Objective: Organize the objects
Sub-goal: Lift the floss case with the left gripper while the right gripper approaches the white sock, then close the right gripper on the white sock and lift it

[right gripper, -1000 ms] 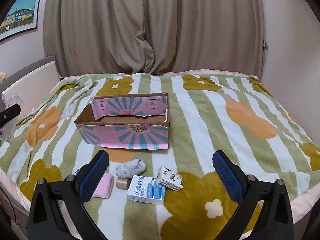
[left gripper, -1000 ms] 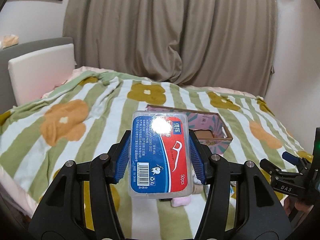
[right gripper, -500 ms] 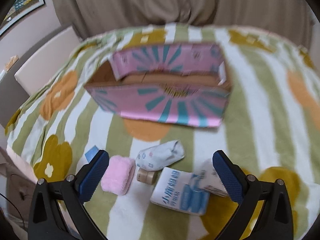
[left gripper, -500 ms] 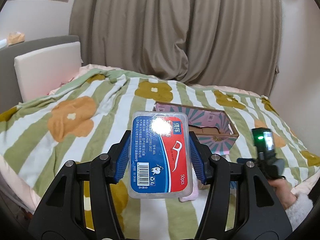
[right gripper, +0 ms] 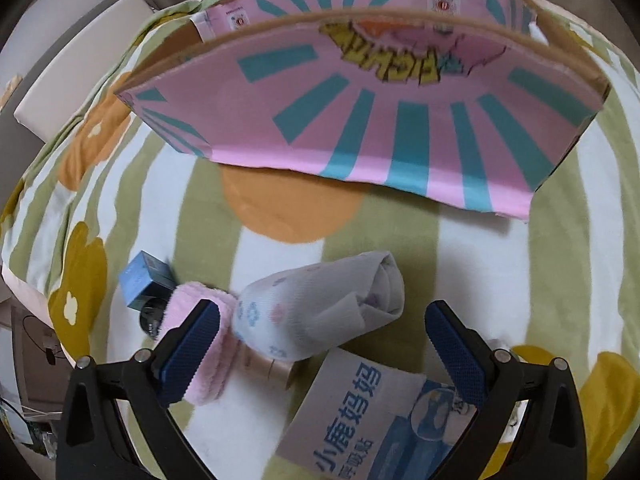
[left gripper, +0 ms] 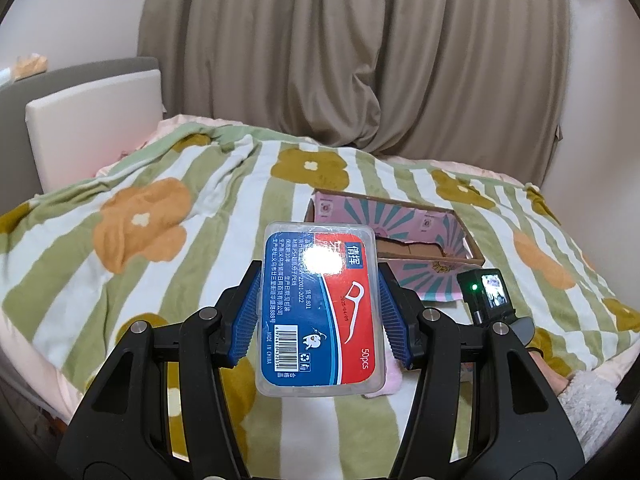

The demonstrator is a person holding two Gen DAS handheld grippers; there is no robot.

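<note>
One bed is covered by a blanket (left gripper: pixel 224 216) striped green and white with orange and mustard flowers; beige curtains (left gripper: pixel 360 60) hang at the far side, and a pale padded headboard (left gripper: pixel 96 120) stands far left. One open cardboard box (right gripper: pixel 360 120), printed pink with teal rays, is set on the blanket.

One clear plastic floss-pick case (left gripper: pixel 320 312), with a blue and red label, a barcode and "50pcs", is clamped flat between the blue pads of the left tool (left gripper: pixel 320 316), above the near blanket.

The right tool (right gripper: pixel 324 344) is seen wide, its jaws closing. A rolled white patterned sock (right gripper: pixel 320 312) lies on the blanket between them, untouched by the pads. A pink fluffy cloth (right gripper: pixel 208 344) is placed just left of it, a small blue box (right gripper: pixel 140 284) further left, and a blue-and-white carton (right gripper: pixel 360 420) near.
</note>
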